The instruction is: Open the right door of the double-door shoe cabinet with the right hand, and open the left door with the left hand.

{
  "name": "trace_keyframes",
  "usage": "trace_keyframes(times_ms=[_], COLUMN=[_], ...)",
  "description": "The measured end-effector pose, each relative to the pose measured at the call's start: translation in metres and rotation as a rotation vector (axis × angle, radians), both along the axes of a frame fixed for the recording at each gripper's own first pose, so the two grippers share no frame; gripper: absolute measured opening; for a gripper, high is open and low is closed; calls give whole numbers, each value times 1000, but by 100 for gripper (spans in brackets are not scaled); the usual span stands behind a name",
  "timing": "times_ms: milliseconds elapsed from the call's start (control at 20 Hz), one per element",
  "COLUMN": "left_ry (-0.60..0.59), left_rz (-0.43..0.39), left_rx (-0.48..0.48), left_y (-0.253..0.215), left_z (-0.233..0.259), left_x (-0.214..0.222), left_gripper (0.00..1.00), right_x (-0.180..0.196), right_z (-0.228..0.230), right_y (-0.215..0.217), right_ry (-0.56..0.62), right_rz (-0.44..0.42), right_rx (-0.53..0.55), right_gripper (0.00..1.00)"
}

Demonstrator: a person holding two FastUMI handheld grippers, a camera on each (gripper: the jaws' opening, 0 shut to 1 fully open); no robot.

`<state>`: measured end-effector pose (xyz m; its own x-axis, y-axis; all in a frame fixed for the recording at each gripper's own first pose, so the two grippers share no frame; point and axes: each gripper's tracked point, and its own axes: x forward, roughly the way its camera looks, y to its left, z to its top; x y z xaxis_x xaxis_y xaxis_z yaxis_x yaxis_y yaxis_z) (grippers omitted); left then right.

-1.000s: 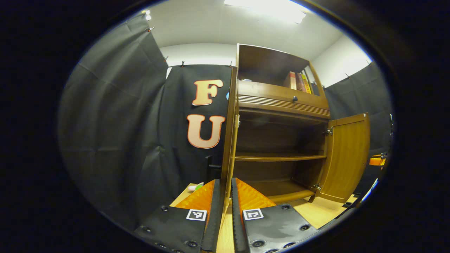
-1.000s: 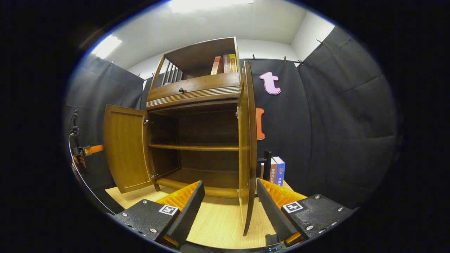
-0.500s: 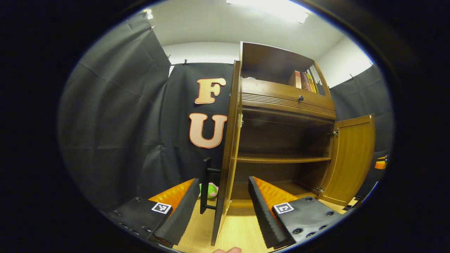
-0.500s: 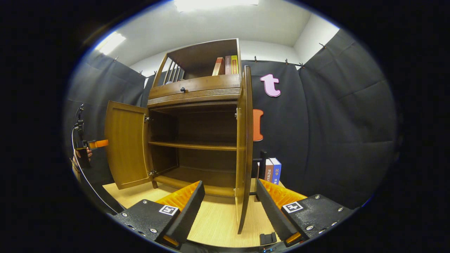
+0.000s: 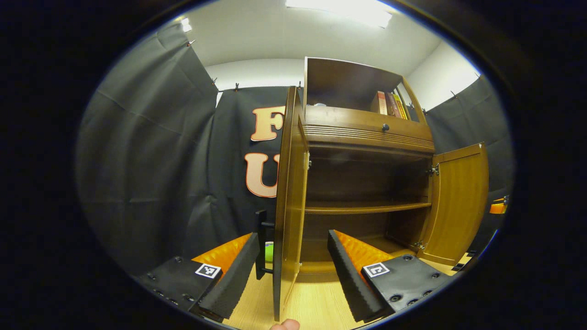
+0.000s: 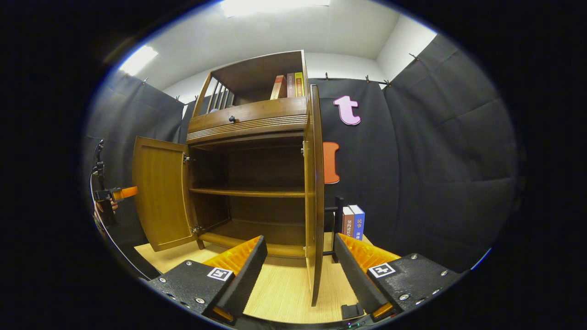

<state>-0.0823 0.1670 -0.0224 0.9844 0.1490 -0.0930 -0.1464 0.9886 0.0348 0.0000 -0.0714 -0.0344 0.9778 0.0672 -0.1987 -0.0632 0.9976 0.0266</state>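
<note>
the cabinet [image 5: 367,133] was seen standing on a light wooden surface [image 6: 279,293] with both lower doors swung out. in the left gripper view, the left door [image 5: 289,201] was presented edge-on, between the two fingers of the left gripper [image 5: 290,275]. the jaws were spread wide, and neither finger was seen touching the door. the door's dark handle [image 5: 261,245] lay just beside the finger on the left of that view, apart from it. the right door [image 5: 456,201] was seen open at the far side of the cabinet.

in the right gripper view, the right door [image 6: 314,197] was likewise seen edge-on between the fingers of the right gripper [image 6: 300,275]. these jaws were also set wide, with a clear gap on each side of the door, so nothing was held. the left door [image 6: 160,192] was seen open on the far side, with the left gripper [image 6: 117,195] and a hand beside it.

the inner shelf [image 6: 250,191] was exposed and looked bare. books [image 6: 286,86] were noted in the top compartment, and more books [image 6: 353,222] stood outside the cabinet by the wall.

both opening steps were judged done, since each door stood roughly square to the cabinet front. only withdrawal of the two grippers was judged to be left.
</note>
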Motion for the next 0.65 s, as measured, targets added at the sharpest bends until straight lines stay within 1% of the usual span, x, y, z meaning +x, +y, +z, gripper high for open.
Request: trace_keyframes(times_ms=[50, 100, 200, 250, 300, 350, 400, 550, 600, 650], left_ry=[2, 1, -13, -17, -16, -18, -21, -21, -25, -26], left_rz=[8, 20, 34, 44, 50, 54, 56, 52, 54, 55], left_rx=[10, 20, 31, 35, 37, 35, 31, 37, 41, 42], left_y=[3, 8, 12, 14, 15, 15, 15, 11, 11, 10], left_z=[0, 1, 6, 7, 6, 6, 6, 5, 7, 7], left_x=[1, 2, 4, 5, 5, 6, 6, 7, 6, 6], left_gripper=[97, 94, 94, 97, 96, 94, 97, 97, 94, 97], right_x=[1, 1, 3, 4, 6, 7, 7, 6, 6, 7], right_z=[2, 4, 7, 9, 10, 12, 15, 18, 20, 20], right_y=[1, 2, 5, 7, 8, 9, 13, 17, 17, 17], right_ry=[-5, -12, -18, -22, -27, -34, -46, -62, -65, -68], right_rz=[0, 1, 6, 9, 6, 3, 7, 13, 12, 13], right_rx=[3, 6, 11, 11, 11, 9, 8, -2, -8, -12], right_gripper=[92, 92, 92, 92, 92, 92, 92, 92, 92, 92])
